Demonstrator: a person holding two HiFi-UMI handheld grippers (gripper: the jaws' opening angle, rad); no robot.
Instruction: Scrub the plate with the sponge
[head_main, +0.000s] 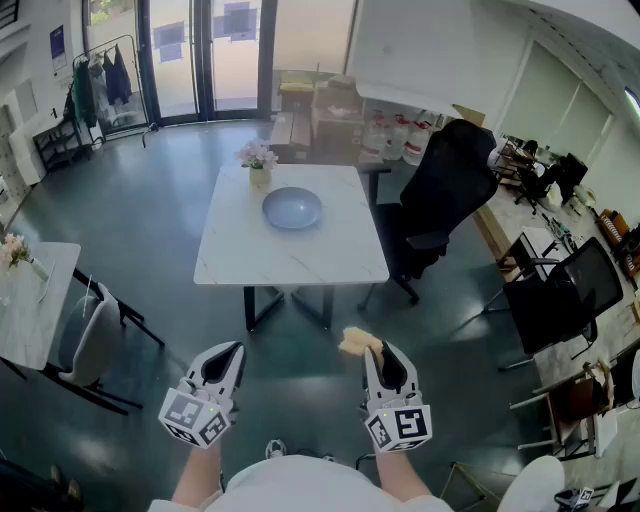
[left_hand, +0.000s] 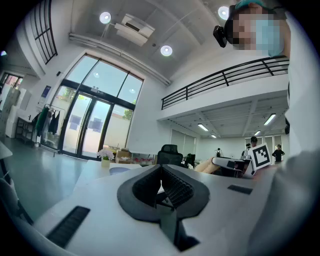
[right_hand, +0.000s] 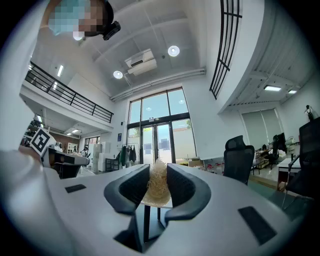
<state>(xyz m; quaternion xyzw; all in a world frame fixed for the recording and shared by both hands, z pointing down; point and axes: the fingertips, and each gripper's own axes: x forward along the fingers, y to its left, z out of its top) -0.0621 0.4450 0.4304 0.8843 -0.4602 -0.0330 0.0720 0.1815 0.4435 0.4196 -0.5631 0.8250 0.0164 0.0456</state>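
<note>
Two grippers, low in frame: we clamp the sponge (head_main: 357, 342) in the right gripper (head_main: 380, 355), ready to scrub; left gripper (head_main: 226, 358) closed, empty; plate (head_main: 292, 208) waits upper centre.

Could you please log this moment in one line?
left gripper: shut, empty | right gripper: shut on sponge | plate: on table

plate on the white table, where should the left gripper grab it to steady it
Probably the plate by its raised rim, near-left edge, coming from the table front: it lies flat, and the flower vase crowds its far-left. The shut left gripper must open first.
</note>
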